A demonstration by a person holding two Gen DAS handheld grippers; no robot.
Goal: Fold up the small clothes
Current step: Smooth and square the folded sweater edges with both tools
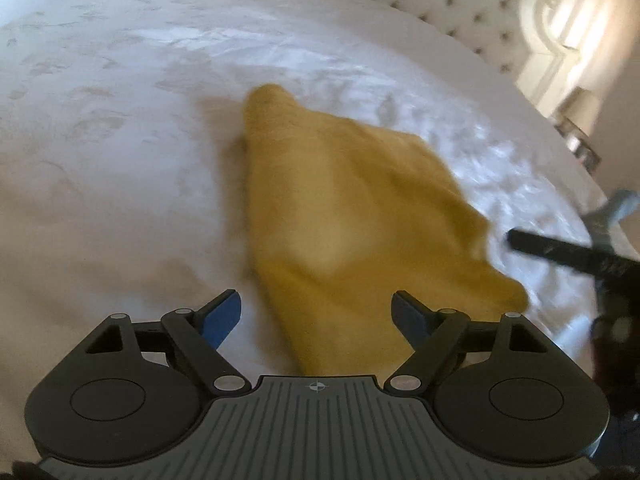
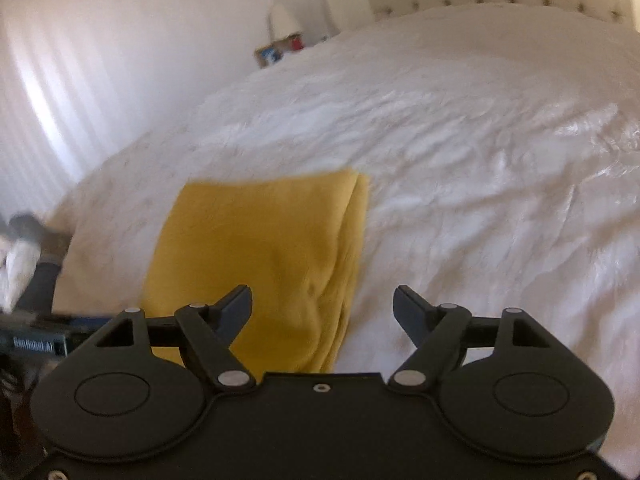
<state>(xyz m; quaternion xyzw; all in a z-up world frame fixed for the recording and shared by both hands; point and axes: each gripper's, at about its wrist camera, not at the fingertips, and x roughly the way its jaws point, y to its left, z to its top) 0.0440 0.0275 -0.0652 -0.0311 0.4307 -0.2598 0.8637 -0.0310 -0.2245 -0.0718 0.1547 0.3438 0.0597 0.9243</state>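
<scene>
**Yellow cloth folded on bed, both claws spread and empty**

Yellow cloth (image 1: 352, 208) lies flat on the white bed (image 1: 120, 140), near the near edge. In the right wrist view the cloth (image 2: 260, 248) looks like a folded rectangle, with stacked layer edges showing along its right side and a straight far edge. In the left wrist view it looks more like a wedge, narrow at the far end, wider toward the near right; blur softens the outline.

Left gripper (image 1: 316, 312): jaws spread wide, nothing pinched. Blue pads (image 1: 222, 318) visible on the inner faces. The cloth's near end lies below the gap between the fingers; pads are clear of it.

Right gripper (image 2: 322, 308): jaws spread wide, nothing pinched. Its left finger sits over the cloth's near right part, the right finger over bare bedding. Whether the finger touches the fabric cannot be told.

The right gripper also shows at the right edge of the left wrist view (image 1: 560, 256), just beside the cloth's near right corner, blurred.

Tufted headboard (image 1: 460, 4) at the far end of the bed. Lamp (image 2: 282, 20) and small picture frame (image 2: 269, 55) far left, beside the bed. Bedding is wrinkled on the right.
</scene>
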